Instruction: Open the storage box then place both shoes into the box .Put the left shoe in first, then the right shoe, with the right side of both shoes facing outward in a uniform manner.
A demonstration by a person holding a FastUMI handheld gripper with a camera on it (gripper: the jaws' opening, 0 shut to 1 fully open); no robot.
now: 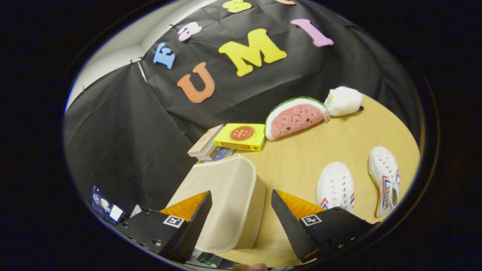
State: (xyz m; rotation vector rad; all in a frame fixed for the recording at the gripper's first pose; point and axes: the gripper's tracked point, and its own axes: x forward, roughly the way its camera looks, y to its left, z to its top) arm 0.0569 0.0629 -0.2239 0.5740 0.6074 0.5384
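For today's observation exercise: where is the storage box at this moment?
In the gripper view, the closed storage box sits on the table between the open claw fingers, books just beyond it and two shoes off to its right.

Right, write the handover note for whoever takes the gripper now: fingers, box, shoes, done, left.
Gripper: open, holding nothing, fingers spread above the near part of the storage box.
Storage box: beige fabric, lid closed, on the wooden table, just ahead of and between the fingers.
Shoes: two white shoes on the table beside the box, the nearer shoe just beyond one finger, the farther shoe past it. I cannot tell which is left.
Done: nothing yet.
Left: open the lid, put in the left shoe, then the right, right sides facing outward.
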